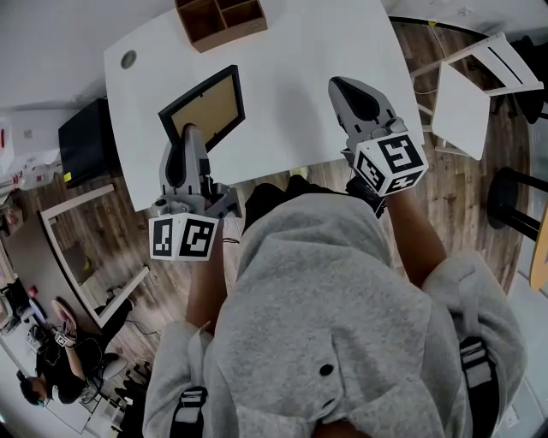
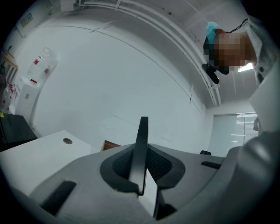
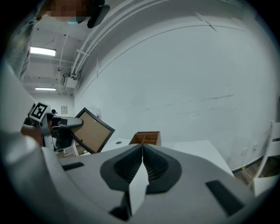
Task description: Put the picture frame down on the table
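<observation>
Grey jaws of my left gripper (image 2: 141, 151) are clamped on the thin black edge of the picture frame (image 2: 143, 131). In the left gripper view the edge stands upright between the ribbed pads, both pads pressing on it.

From the head view, the grip sits on the near edge of the frame. The frame leans over the near left part of the white table (image 1: 291, 103), with its brown backing panel turned up toward me inside the black border.

In the right gripper view the frame hangs tilted on one corner, brown side facing that camera, with the left gripper at its lower left. The lowest corner is hidden behind the gripper body, so I cannot tell whether it touches the tabletop.

My right gripper (image 1: 344, 85) is clenched on nothing. Its two pads meet along one line with no gap and no object between them. It hovers over the near right part of the table, well apart from the frame.

Further out:
- A wooden organiser box (image 1: 221, 19) with open compartments sits at the far edge of the table.
- A round cable grommet (image 1: 128, 59) sits in the far left corner of the table.
- A black cabinet (image 1: 86, 141) stands beside the left end of the table.
- A white chair (image 1: 471, 94) and a black stool (image 1: 514, 192) stand to the right, on the wood plank floor (image 1: 103, 231).
</observation>
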A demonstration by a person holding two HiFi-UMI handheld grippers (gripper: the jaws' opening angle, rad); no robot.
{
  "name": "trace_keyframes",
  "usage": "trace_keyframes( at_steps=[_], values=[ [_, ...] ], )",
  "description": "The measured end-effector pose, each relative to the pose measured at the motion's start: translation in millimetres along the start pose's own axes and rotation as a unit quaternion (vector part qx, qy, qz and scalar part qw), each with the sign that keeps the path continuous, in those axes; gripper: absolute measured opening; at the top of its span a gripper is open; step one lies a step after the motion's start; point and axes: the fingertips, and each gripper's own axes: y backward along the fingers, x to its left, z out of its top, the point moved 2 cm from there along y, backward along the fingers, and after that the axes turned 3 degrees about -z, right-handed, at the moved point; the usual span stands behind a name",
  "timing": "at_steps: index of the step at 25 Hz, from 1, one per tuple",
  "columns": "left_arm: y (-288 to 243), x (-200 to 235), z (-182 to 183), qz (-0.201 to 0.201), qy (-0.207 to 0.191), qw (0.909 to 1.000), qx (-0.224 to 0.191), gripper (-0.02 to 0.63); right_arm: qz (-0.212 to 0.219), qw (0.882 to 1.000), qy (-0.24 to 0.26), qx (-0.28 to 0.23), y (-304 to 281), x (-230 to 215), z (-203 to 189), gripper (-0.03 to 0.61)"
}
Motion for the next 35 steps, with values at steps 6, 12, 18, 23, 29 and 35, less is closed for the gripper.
trace_keyframes(
  at_steps=[6, 12, 18, 23, 29, 35],
  values=[
    [2, 2, -1, 0.01, -0.012, 0.9999, -0.002, 0.055, 0.009, 1.0, 0.002, 0.0, 0, -2, -2, 0.028],
    [2, 7, -5, 0.012, -0.04, 0.9991, 0.007, 0.055, 0.016, 1.0, 0.008, 0.005, -2, 2, -2, 0.028],
    [0, 21, -17, 0.023, -0.077, 0.9965, 0.025, 0.055, 0.015, 1.0, 0.013, 0.011, -7, 3, -7, 0.028],
    [-12, 48, -41, 0.048, -0.171, 0.9806, 0.083, 0.055, 0.012, 1.0, 0.013, 0.015, -16, 1, -7, 0.028],
    [-30, 74, -58, 0.084, -0.306, 0.9363, 0.15, 0.055, 0.01, 1.0, 0.019, 0.018, -23, 0, -8, 0.028],
    [-47, 94, -94, 0.096, -0.445, 0.8618, 0.224, 0.055, 0.007, 1.0, 0.019, 0.019, -29, -3, -6, 0.028]
  ],
)
